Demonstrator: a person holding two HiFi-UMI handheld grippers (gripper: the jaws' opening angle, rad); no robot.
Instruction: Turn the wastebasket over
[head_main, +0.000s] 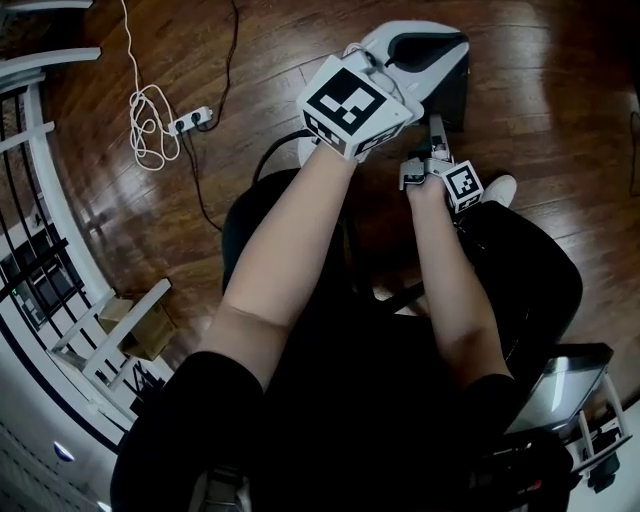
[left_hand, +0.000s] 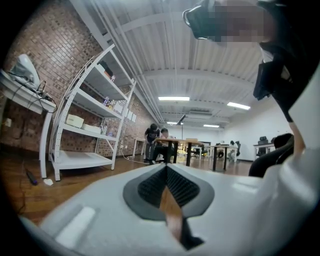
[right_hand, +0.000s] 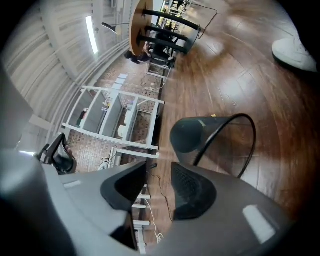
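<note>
The wastebasket (right_hand: 215, 135) is black wire mesh. In the right gripper view, which is rolled sideways, it stands on the wood floor with its closed base away from the floor and its rim ring (right_hand: 250, 145) toward it. My right gripper (right_hand: 159, 167) is open just short of it, with nothing between the pads. In the head view a dark shape, probably the basket (head_main: 455, 95), lies beyond the right gripper (head_main: 425, 165) and under the raised left gripper (head_main: 425, 45). The left gripper (left_hand: 166, 167) is shut and empty, pointing level across the room.
White shelving (head_main: 40, 250) runs along the left, with a cardboard box (head_main: 140, 325) beside it. A power strip with a coiled white cable (head_main: 190, 120) lies on the floor. The person's white shoe (head_main: 500, 187) is near the right gripper. People sit at distant tables (left_hand: 160, 142).
</note>
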